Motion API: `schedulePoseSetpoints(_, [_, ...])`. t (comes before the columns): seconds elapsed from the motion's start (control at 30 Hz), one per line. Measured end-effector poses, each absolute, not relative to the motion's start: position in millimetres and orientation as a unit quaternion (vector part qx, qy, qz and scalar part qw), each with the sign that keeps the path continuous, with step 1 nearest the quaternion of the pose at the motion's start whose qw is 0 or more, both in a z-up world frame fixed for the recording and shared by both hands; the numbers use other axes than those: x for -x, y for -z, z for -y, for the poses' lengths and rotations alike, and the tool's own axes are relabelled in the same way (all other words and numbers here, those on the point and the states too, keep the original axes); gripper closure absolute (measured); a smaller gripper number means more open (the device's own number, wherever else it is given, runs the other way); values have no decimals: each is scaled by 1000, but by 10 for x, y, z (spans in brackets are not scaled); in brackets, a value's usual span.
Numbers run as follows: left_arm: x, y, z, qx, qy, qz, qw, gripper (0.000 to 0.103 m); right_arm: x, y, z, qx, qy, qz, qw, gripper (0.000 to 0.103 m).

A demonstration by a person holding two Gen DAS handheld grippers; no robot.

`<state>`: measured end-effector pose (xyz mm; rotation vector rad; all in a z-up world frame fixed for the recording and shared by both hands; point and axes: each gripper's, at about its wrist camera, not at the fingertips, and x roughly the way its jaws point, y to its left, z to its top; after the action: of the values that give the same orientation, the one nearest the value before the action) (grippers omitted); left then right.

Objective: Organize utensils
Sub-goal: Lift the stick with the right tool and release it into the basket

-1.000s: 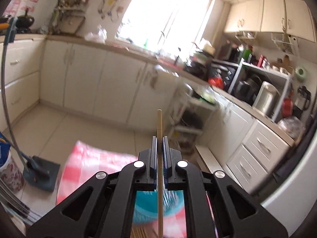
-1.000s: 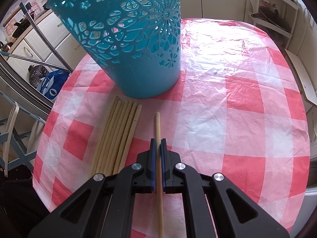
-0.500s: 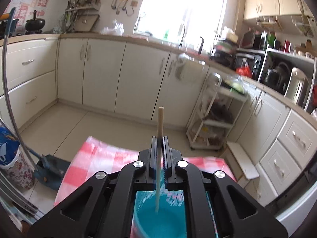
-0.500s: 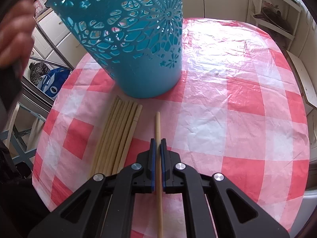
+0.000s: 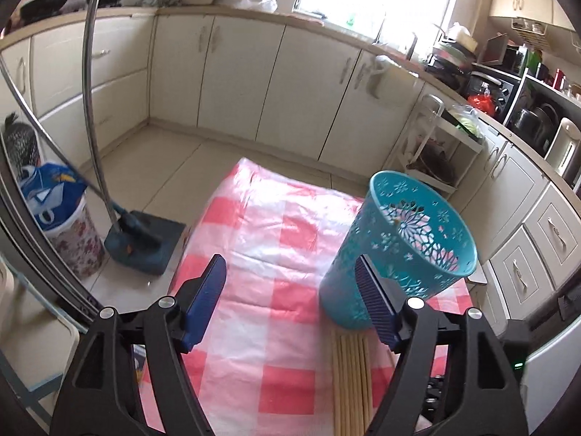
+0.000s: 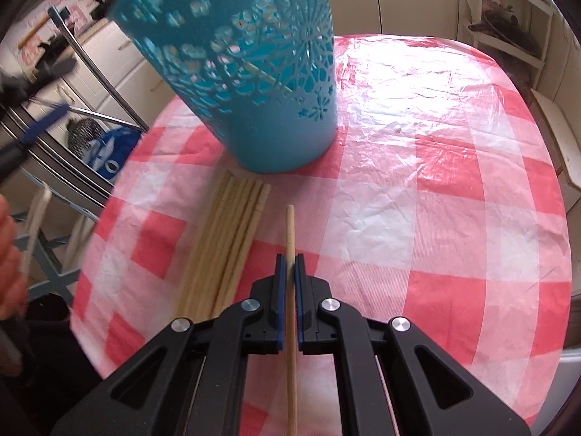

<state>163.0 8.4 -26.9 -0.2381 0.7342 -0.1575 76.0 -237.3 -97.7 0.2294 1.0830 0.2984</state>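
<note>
1. The left gripper [image 5: 290,287] has just been opening; its blue-padded jaws now stand spread wide with nothing between them, only the red-and-white checked plastic tablecloth [image 5: 268,250] showing through the gap.
2. The left gripper's right-hand pad [image 5: 374,298] overlaps, in the picture, the lower wall of the teal perforated plastic utensil basket [image 5: 406,239]; whether it touches the basket I cannot tell.
3. The basket stands on the cloth with its flower-pattern cutouts all round, tilted in both views.
4. In the right wrist view a thin pale wooden chopstick [image 6: 267,79] shows through the basket's cutouts, lying slanted inside it.
5. The right gripper [image 6: 288,267] has its jaws pressed together on a single pale wooden chopstick [image 6: 289,232], pinching it along its length; the stick's far end points toward the basket's base and stops short of it.
6. A bundle of pale wooden chopsticks [image 6: 228,239] lies flat on the cloth just to the left of the pinched stick, side by side, with their far ends close to the basket's foot.
7. The same bundle shows in the left wrist view, running from under the basket toward the camera.
8. A blurred hand [image 6: 9,254] sits at the left edge of the right wrist view.
</note>
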Motion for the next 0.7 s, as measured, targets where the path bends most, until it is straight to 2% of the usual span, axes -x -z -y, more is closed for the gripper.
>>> schedulePoseSetpoints(0.3, [-1595, 185, -357, 141, 72, -347, 924, 33, -405, 19, 2522, -242, -227, -382, 862, 98])
schedulePoseSetpoints(0.57, [-1633, 221, -548, 169, 63, -362, 915, 32, -1044, -888, 2369, -235, -182, -233, 926, 98])
schedulePoseSetpoints(0.7, [-1644, 211, -568, 173, 64, -360, 915, 32, -1480, -934, 2274, -200, -93, -164, 961, 97])
